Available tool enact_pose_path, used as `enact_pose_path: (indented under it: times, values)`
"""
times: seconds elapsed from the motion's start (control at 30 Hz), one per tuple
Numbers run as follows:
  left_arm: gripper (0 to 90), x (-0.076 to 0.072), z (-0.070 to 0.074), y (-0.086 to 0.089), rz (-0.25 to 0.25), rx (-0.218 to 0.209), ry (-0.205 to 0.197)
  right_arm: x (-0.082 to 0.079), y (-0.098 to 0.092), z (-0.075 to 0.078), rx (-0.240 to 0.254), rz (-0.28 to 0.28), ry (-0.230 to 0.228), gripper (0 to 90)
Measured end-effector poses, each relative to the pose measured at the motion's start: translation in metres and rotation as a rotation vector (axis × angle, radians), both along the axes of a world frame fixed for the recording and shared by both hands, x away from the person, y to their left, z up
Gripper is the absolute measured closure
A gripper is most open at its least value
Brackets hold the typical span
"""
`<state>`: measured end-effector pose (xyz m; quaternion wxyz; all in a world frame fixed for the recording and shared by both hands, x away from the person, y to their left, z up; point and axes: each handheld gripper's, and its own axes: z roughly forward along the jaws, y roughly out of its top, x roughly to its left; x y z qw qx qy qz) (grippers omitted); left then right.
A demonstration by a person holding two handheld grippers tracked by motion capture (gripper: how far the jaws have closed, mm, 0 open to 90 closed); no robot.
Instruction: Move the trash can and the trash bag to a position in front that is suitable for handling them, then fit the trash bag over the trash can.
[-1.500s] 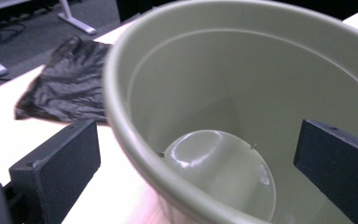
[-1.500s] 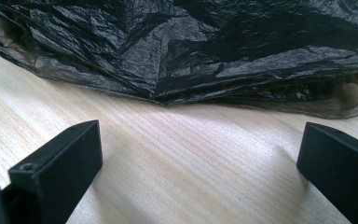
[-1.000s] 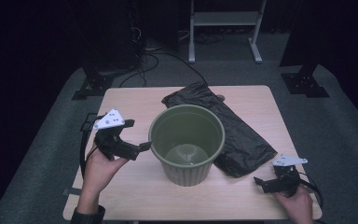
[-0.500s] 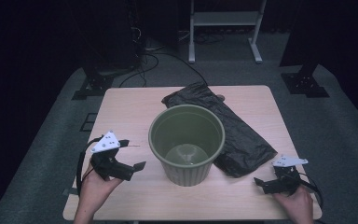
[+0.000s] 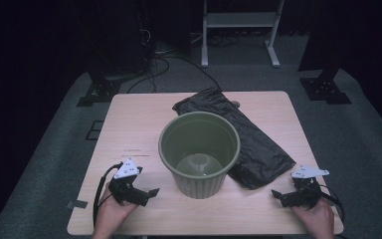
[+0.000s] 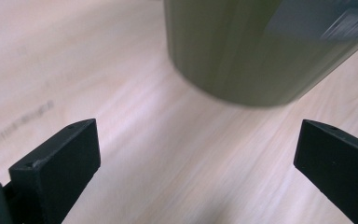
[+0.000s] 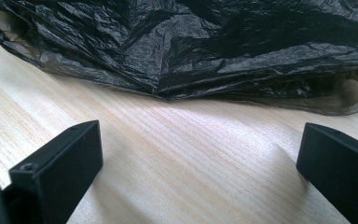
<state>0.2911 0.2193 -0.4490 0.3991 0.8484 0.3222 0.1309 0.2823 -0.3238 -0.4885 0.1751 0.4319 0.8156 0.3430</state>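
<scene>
Bin point(image 5: 199, 152), olive green and upright, stands near the middle of the table point(image 5: 134, 124), a little toward the front edge, with a black bag point(image 5: 251, 139) lying flat behind it toward the right edge. In the high view, the left gripper point(image 5: 151, 192) rests by the front left corner, apart from the bin, and the right gripper point(image 5: 277, 195) by the front right corner, near the bag's end.

Left gripper view: jaws spread wide on nothing, the bin's point(image 6: 242, 51) blurred wall ahead.

Right gripper view: jaws spread wide and empty, the crinkled bag point(image 7: 191, 51) just ahead on the wood.
</scene>
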Motion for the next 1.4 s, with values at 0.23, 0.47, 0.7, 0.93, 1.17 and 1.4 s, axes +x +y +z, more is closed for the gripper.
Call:
enact_pose_path:
  times: [0.23,0.47,0.7,0.93,1.17,1.4]
  values:
    - [0.0,0.004,-0.022,-0.003,0.001,0.03,0.044,-0.001,0.0,0.0,-0.006,-0.001,-0.01,0.0]
    - [0.0,0.007,-0.032,-0.007,0.011,0.068,0.042,-0.005,-0.001,0.001,-0.009,-0.001,-0.019,0.0]
    - [0.0,0.006,-0.034,-0.01,0.019,0.087,0.011,-0.005,-0.001,0.007,0.01,-0.003,-0.032,0.0]
    - [0.0,0.006,-0.034,-0.01,0.019,0.086,0.012,0.006,0.005,0.021,0.032,-0.001,-0.067,0.0]
    - [0.0,0.006,-0.034,-0.01,0.019,0.086,0.012,0.027,0.007,0.028,0.015,-0.012,-0.085,0.0]
    - [0.0,0.006,-0.034,-0.01,0.018,0.086,0.012,0.05,0.002,0.026,-0.022,-0.058,-0.08,0.0]
